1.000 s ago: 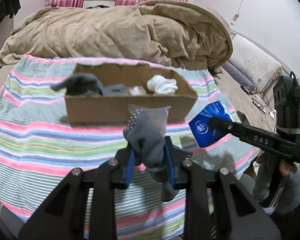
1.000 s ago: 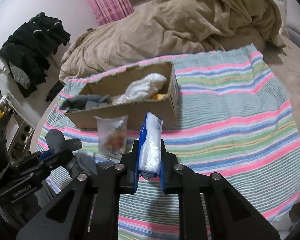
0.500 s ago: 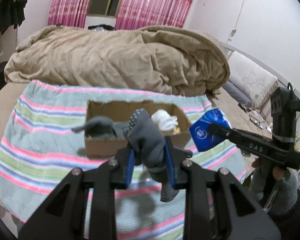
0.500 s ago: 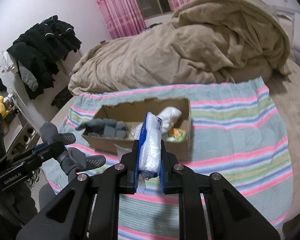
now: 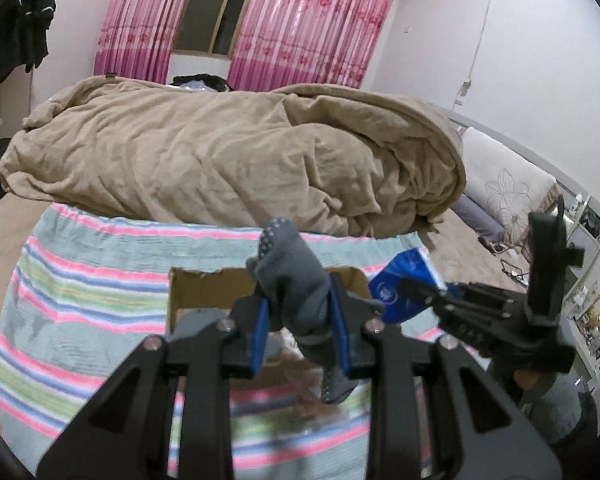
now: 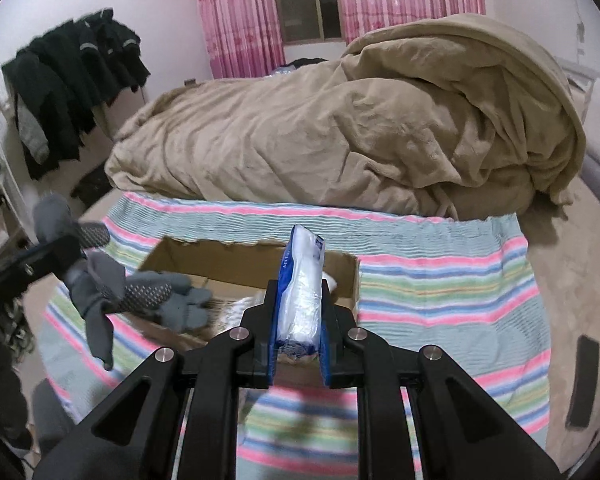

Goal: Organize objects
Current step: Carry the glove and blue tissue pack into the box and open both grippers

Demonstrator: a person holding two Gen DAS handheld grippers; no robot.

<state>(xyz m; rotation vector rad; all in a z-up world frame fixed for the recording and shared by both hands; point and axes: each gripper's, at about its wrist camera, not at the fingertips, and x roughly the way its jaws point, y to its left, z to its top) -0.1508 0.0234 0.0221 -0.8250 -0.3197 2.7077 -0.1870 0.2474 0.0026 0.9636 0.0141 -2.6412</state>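
Your left gripper (image 5: 298,322) clamps the grey glove (image 5: 296,288) and your right gripper (image 6: 299,318) pinches the blue tissue pack (image 6: 300,288), both seemingly above the cardboard box (image 6: 220,266).

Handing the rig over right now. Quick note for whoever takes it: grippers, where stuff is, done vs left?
Left gripper: shut on grey sock, held above cardboard box.
Right gripper: shut on blue tissue pack, also raised over the box.
Box sits on striped blanket; grey and white items already inside.
Done: both items picked up.
Left: drop both into the box.
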